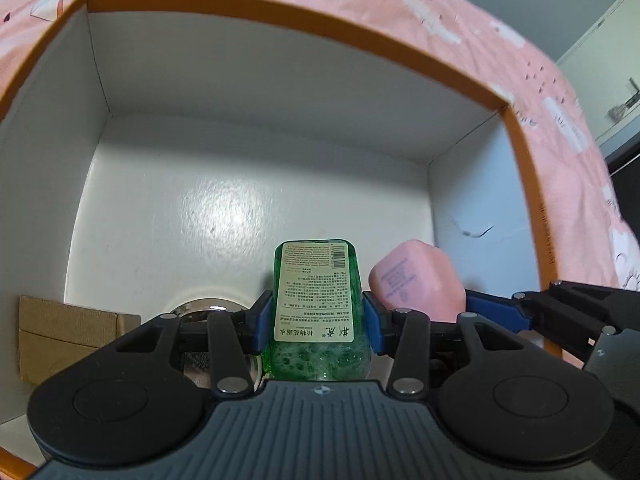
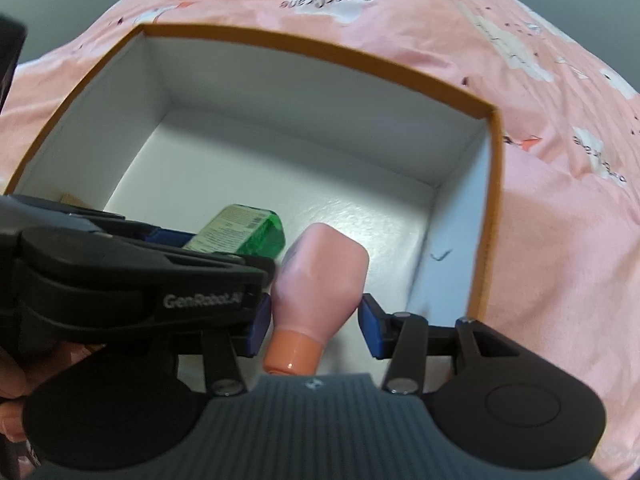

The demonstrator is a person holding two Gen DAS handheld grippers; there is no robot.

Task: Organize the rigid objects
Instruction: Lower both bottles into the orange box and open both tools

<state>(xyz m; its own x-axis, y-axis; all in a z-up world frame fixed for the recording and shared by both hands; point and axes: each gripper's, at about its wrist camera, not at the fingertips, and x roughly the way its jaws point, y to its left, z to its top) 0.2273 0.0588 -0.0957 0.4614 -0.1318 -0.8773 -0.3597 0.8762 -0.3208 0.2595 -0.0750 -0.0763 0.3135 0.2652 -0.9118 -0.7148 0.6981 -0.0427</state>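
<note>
My left gripper [image 1: 316, 320] is shut on a green bottle [image 1: 316, 304] with a cream label and holds it inside the white box with an orange rim [image 1: 280, 12]. The green bottle also shows in the right wrist view [image 2: 244, 232]. A pink bottle [image 2: 320, 280] with an orange cap lies between the pads of my right gripper [image 2: 312, 320]. The left pad touches it; a gap shows at the right pad. The pink bottle also shows in the left wrist view [image 1: 416, 284], beside the green one.
The box [image 2: 320, 56] stands on a pink printed sheet [image 2: 560, 220]. Inside it, at the near left, lie a brown cardboard packet [image 1: 68, 340] and a shiny metal round object [image 1: 200, 312]. The left gripper's body [image 2: 120, 272] crowds the right gripper's left side.
</note>
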